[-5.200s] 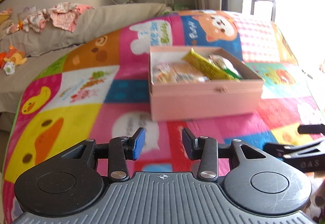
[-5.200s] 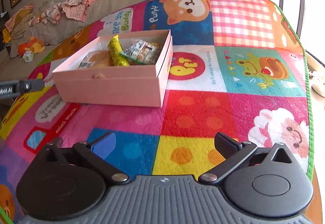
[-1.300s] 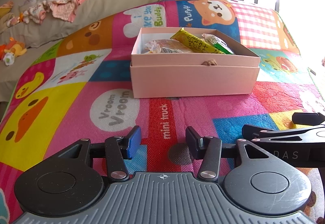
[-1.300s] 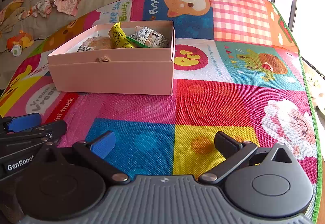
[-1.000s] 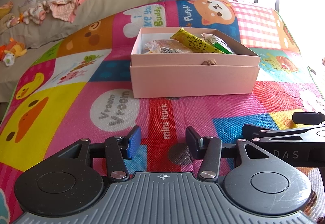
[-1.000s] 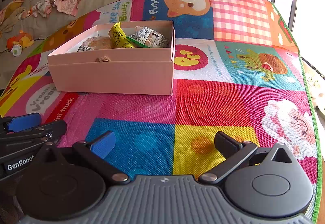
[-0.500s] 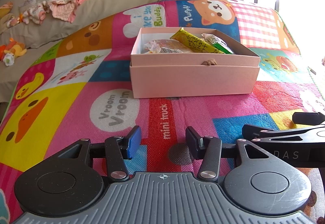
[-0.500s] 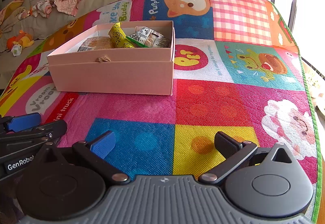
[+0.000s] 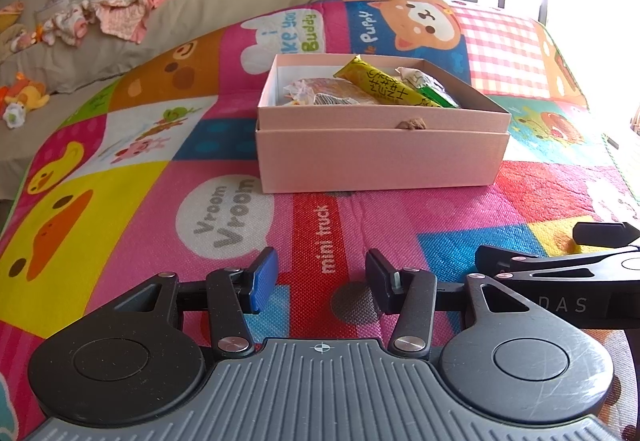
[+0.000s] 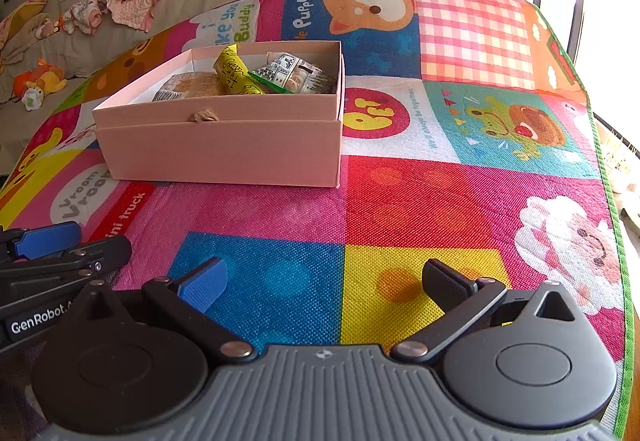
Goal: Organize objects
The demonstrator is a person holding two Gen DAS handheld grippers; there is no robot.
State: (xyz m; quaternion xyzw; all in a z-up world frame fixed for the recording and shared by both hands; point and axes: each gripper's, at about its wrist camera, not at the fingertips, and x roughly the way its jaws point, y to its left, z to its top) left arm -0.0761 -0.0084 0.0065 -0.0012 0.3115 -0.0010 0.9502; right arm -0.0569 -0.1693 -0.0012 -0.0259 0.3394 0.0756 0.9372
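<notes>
We find the box (image 9: 380, 157) ahead of both empty, parted grippers, left (image 9: 320, 283) nearer than right (image 10: 326, 283), long side facing us.

Open pink box (image 9: 380, 161) set flat on the colourful play mat (image 9: 120, 177), yellow snack stick (image 9: 384, 87) lying slantwise inside, propped over a bread packet (image 9: 332, 95), printed clear wrapper (image 10: 294, 75) beside it

Bare patchwork play mat (image 10: 400, 201) is seen between both grippers and the open pink cardboard box (image 9: 380, 161). The box's top is unobstructed; its interior is crowded by a yellow snack packet (image 9: 384, 87) and other wrappers.
</notes>
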